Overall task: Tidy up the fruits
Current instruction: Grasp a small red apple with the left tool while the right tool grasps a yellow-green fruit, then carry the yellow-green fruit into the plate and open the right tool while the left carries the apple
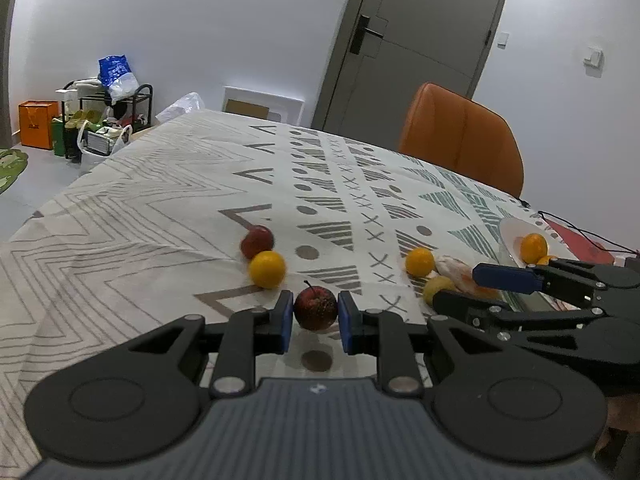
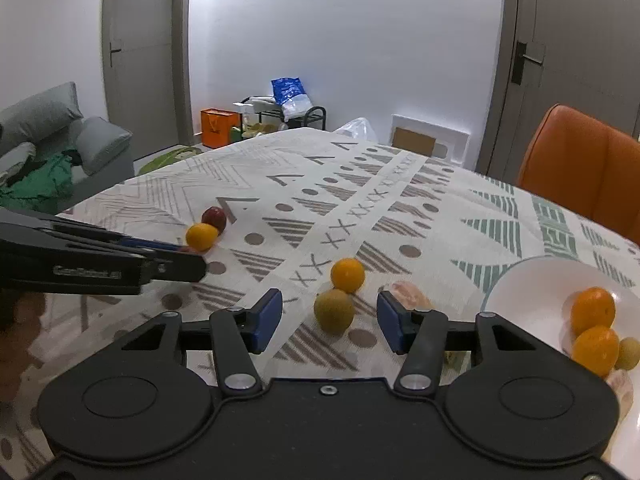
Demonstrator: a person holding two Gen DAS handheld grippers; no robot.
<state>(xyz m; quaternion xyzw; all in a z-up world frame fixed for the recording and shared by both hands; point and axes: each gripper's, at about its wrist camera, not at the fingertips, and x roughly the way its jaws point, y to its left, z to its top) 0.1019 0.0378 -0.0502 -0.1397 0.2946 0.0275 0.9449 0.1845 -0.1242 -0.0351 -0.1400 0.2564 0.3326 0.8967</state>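
The left tool (image 1: pixel 313 318) has its blue pads just at either side of a dark red apple (image 1: pixel 315 307) that sits on the bench (image 1: pixel 120 216); whether they press it I cannot tell. The right tool (image 2: pixel 329 320) stands wide apart around a green-yellow fruit (image 2: pixel 334 311), touching nothing. Just beyond that fruit lies an orange (image 2: pixel 347 275), and beside it a peeled pale piece (image 2: pixel 408 295). Right of the fruit, a white bowl (image 2: pixel 520 280) holds two oranges (image 2: pixel 593 309) and a small green fruit (image 2: pixel 628 354). Far left of it, a yellow fruit (image 2: pixel 202 236) touches a second red apple (image 2: pixel 214 218). The bench wears a pale cloth with grey and green geometric print. Behind it stand an orange chair (image 2: pixel 580 172), grey doors (image 1: pixel 416 40), a cluttered rack (image 2: pixel 288 114) and a grey sofa (image 2: pixel 44 136).
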